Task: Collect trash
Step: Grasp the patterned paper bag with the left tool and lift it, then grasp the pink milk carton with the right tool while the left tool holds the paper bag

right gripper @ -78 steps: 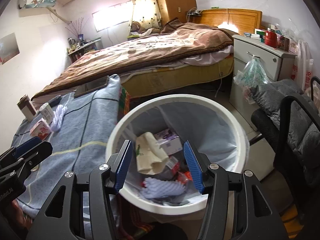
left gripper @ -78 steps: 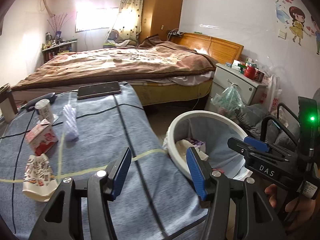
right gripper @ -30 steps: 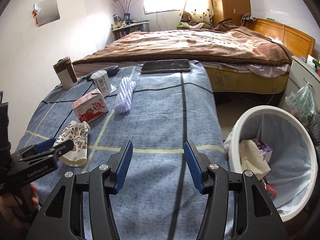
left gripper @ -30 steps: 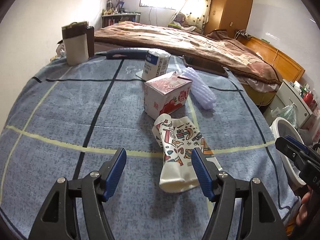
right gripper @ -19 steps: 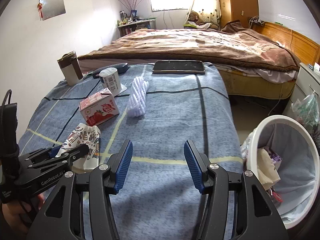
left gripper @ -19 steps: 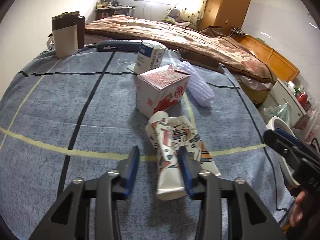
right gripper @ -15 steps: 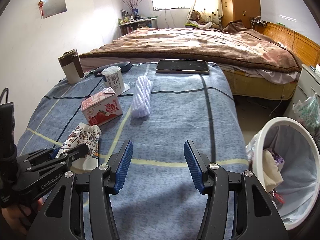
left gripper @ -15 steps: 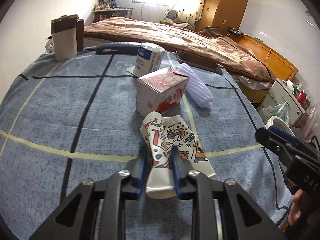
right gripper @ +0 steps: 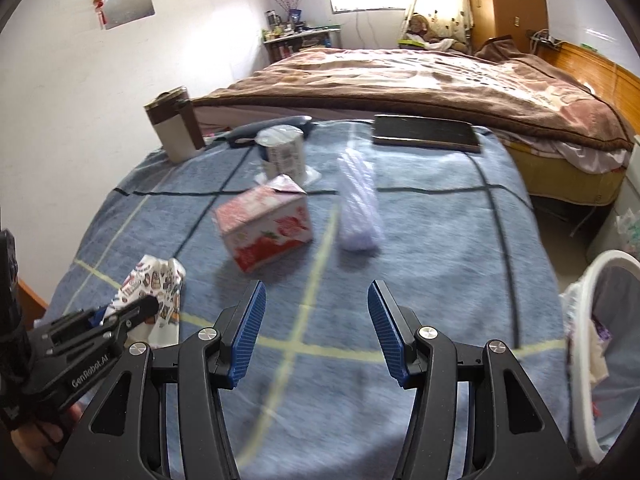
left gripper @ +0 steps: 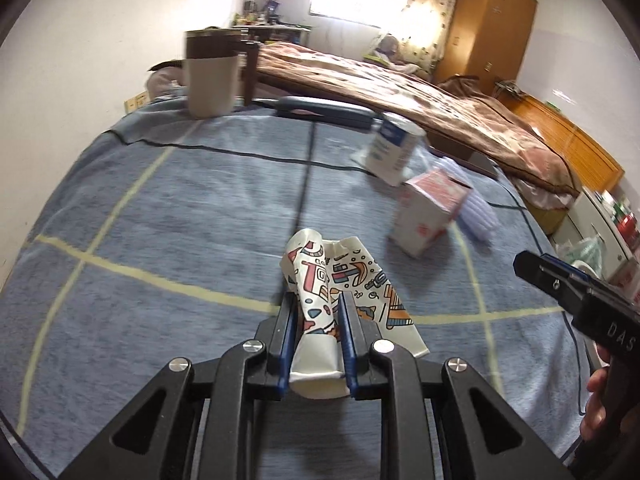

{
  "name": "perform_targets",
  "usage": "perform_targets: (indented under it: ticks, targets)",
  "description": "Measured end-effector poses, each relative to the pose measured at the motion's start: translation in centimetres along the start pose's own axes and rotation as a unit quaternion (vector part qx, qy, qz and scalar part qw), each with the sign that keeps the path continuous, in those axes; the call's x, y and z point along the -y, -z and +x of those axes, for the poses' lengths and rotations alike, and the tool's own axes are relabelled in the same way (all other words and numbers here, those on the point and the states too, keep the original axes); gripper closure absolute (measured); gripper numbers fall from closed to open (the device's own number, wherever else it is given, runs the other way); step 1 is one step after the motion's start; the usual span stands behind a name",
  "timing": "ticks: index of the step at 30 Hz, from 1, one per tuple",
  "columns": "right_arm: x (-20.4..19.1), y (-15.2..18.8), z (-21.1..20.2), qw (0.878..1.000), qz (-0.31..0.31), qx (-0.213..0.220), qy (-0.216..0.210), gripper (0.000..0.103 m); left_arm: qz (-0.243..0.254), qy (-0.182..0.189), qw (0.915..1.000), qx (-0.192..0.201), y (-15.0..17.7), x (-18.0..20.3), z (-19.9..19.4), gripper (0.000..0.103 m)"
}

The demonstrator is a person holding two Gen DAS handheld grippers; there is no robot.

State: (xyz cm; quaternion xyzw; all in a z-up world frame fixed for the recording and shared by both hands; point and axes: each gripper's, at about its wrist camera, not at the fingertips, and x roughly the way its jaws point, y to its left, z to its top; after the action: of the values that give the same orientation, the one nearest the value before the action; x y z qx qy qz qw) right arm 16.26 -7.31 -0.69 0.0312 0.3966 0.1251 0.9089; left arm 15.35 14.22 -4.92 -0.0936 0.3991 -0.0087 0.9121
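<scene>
A crumpled patterned paper cup lies squeezed between the blue pads of my left gripper, which is shut on it above the blue blanket-covered table; the same cup shows at the lower left in the right wrist view. My right gripper stands open over the blanket with nothing between its fingers. Just beyond it lie a pink strawberry milk carton, a clear crushed plastic bottle and a white yoghurt cup. The white trash bin stands at the right edge.
A brown-and-cream tumbler, a dark case and a black tablet rest at the table's far side. A bed with a brown blanket lies behind. A hand holds my right gripper's handle.
My left gripper closed on the paper cup and moved left with it. My right gripper swung left from the bin toward the milk carton, staying open.
</scene>
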Motion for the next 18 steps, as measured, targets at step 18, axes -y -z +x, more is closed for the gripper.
perform_targets:
  ticks: [18]
  targets:
    - [-3.6, -4.5, 4.8, 0.997, 0.058, -0.002, 0.041, 0.046, -0.031, -0.019, 0.9993, 0.006, 0.1, -5.4, -0.5, 0.081]
